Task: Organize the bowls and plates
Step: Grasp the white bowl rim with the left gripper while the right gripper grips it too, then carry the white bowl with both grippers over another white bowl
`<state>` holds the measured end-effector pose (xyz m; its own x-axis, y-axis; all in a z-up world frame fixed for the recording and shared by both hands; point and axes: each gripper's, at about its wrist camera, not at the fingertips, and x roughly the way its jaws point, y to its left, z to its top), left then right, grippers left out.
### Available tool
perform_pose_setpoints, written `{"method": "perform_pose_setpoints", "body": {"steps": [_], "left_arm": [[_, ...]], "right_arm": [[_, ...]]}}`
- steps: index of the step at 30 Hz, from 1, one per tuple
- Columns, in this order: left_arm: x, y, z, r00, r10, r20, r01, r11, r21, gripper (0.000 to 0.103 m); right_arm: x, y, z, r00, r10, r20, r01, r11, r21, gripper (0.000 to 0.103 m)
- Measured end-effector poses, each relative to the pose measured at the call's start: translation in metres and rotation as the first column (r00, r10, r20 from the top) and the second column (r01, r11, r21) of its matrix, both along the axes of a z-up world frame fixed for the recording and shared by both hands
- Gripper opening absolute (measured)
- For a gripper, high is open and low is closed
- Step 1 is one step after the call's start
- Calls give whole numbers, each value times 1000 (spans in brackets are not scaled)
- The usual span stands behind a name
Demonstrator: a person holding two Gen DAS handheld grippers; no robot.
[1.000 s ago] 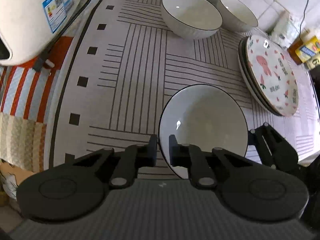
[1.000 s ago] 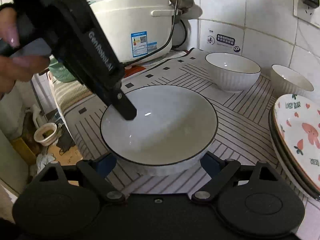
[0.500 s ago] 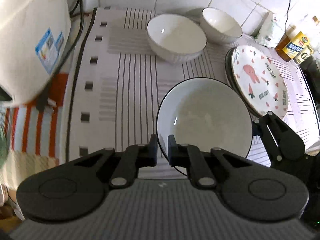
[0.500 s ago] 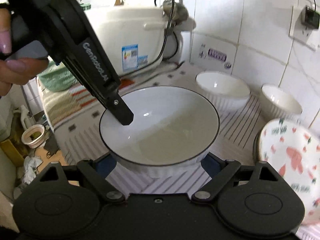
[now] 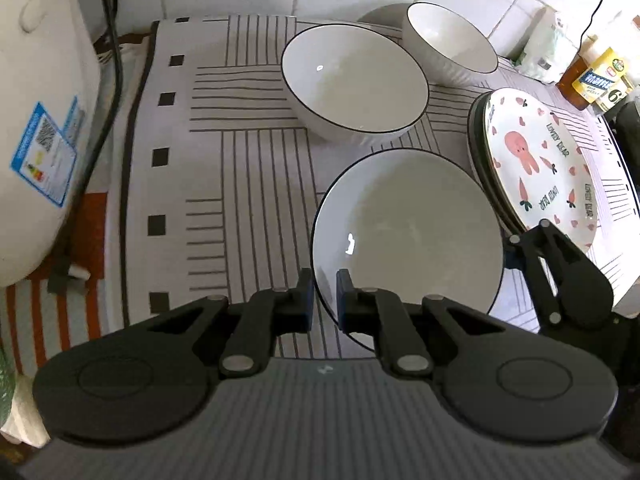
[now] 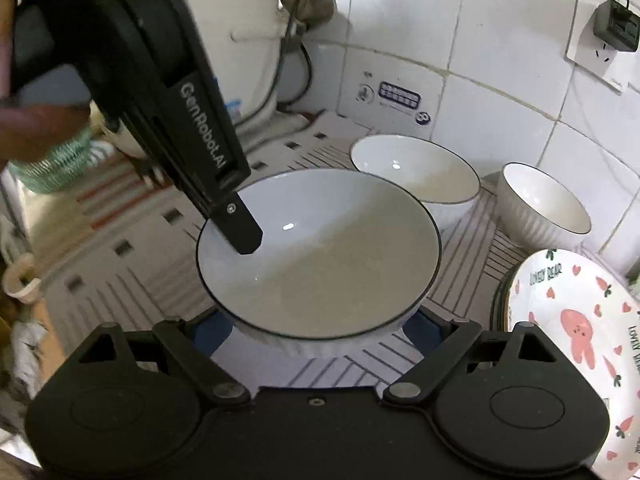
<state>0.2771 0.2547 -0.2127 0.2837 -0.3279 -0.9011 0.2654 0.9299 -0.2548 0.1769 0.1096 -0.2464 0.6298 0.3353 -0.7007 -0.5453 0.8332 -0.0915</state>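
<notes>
A white bowl with a dark rim [image 5: 412,236] [image 6: 320,252] is held above the striped mat. My left gripper [image 5: 322,300] is shut on its near-left rim; in the right wrist view its finger [image 6: 240,228] reaches inside the bowl. My right gripper [image 6: 320,328] stands wide around the bowl's base, its blue pads at either side; I cannot tell if they touch. A second large bowl [image 5: 354,84] [image 6: 416,184] and a smaller ribbed bowl [image 5: 450,40] [image 6: 544,208] stand behind. A stack of plates, topmost with a pink octopus print [image 5: 540,160] [image 6: 576,340], lies to the right.
A white rice cooker [image 5: 36,120] with a black cord stands at the left. Bottles and packets [image 5: 592,76] crowd the back right. The tiled wall [image 6: 500,80] with a socket is close behind the bowls. The striped mat [image 5: 240,160] covers the counter.
The held bowl has risen off the mat and moved toward the back, closer to the second large bowl. Both grippers moved with it.
</notes>
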Motion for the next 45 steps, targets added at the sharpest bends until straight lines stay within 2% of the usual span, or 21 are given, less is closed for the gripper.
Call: {"method": "perform_pose_setpoints", "body": {"steps": [6, 9, 13, 16, 19, 22, 25, 28, 31, 33, 34, 36, 40, 42, 45], "left_arm": [[0, 0, -11, 999, 42, 7, -41, 998, -46, 11], [-4, 3, -11, 998, 55, -4, -55, 995, -79, 12], [-16, 15, 0, 998, 59, 30, -54, 991, -122, 15], [-23, 26, 10, 997, 68, 41, -61, 986, -154, 15], [-26, 36, 24, 994, 85, 71, -70, 980, -188, 20], [-20, 39, 37, 988, 111, 111, -88, 976, -197, 22], [-10, 36, 43, 982, 137, 127, -108, 971, -212, 22], [-1, 31, 46, 979, 145, 144, -114, 973, -201, 24], [10, 27, 45, 978, 131, 164, -101, 978, -180, 32], [19, 26, 39, 979, 129, 156, -103, 981, -162, 33], [24, 25, 35, 981, 126, 149, -103, 983, -152, 35], [36, 25, 29, 982, 125, 143, -106, 986, -131, 41], [56, 23, 15, 986, 120, 113, -109, 989, -96, 41], [60, 21, 9, 988, 123, 90, -115, 989, -89, 39], [66, 19, 0, 989, 131, 67, -125, 988, -87, 39]], "right_arm": [[15, 0, -14, 998, -52, -42, 52, 999, -14, 94], [14, 2, -11, 997, -66, -28, 64, 997, -47, 94], [3, -1, -1, 998, -53, -39, 50, 996, -72, 94], [-5, -9, 12, 998, -25, -56, 22, 999, -43, 94], [-13, -19, 33, 1000, -21, -3, 21, 1000, -12, 94], [-10, -37, 56, 996, -79, 52, 76, 996, 56, 94], [2, -51, 71, 975, -176, 135, 161, 981, 111, 94], [19, -61, 85, 959, -250, 132, 229, 960, 159, 91], [30, -66, 104, 951, -281, 128, 251, 945, 209, 90], [42, -71, 107, 954, -291, 65, 263, 924, 279, 89], [51, -73, 105, 960, -279, 6, 263, 910, 321, 87], [64, -74, 97, 961, -265, -80, 276, 890, 364, 83], [87, -66, 75, 954, -274, -123, 300, 883, 361, 83], [102, -67, 62, 938, -300, -174, 343, 873, 346, 72], [120, -71, 43, 913, -289, -286, 379, 860, 342, 65]]}}
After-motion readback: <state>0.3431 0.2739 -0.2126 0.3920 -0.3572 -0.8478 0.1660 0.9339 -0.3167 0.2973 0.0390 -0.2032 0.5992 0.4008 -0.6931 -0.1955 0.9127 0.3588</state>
